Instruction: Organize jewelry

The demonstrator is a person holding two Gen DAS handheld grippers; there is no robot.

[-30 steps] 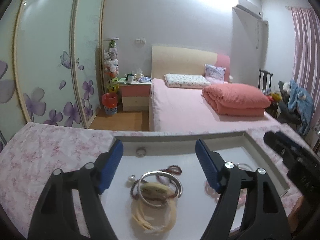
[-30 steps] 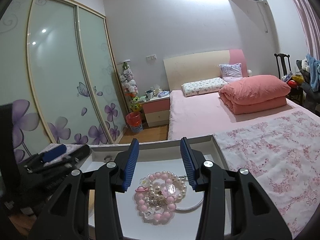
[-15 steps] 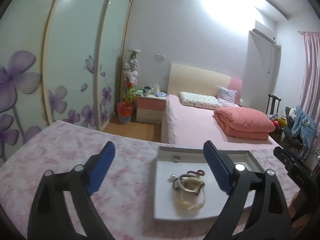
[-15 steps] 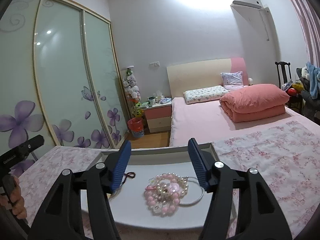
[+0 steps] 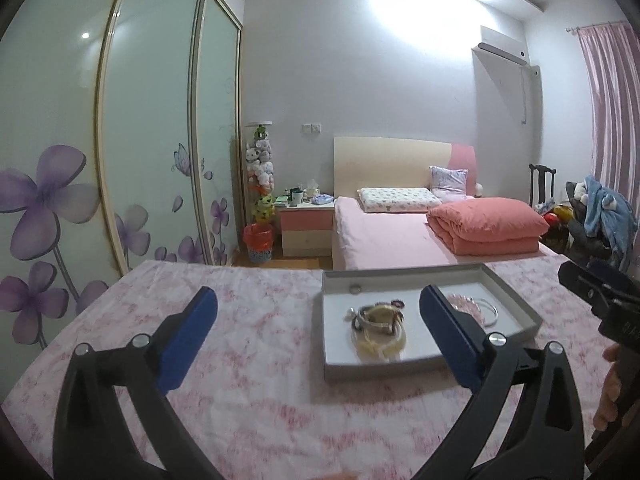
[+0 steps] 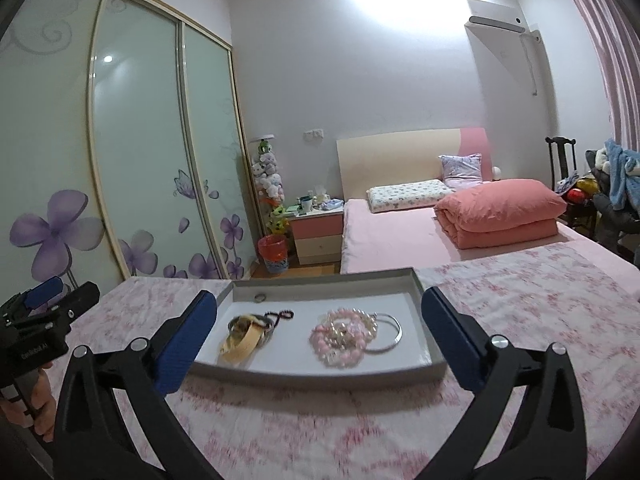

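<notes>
Your left gripper [image 5: 318,330] and right gripper [image 6: 319,330] are opening wide, both empty. Ahead, the shallow grey cardboard tray [image 6: 320,372] could slide on the cloth if you nudge its rim

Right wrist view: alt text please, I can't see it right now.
A shallow grey tray on a pink floral cloth holds a pink-and-pearl bead bracelet pile, a thin silver bangle, a cream band and a small ring. The right gripper is opening, nothing between its jaws.

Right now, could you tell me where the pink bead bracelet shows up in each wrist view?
Left wrist: pink bead bracelet right of centre, mostly hidden behind a gripper finger.
Right wrist: centre, in plain view.
Shared landmark: the grey tray that holds it.
</notes>
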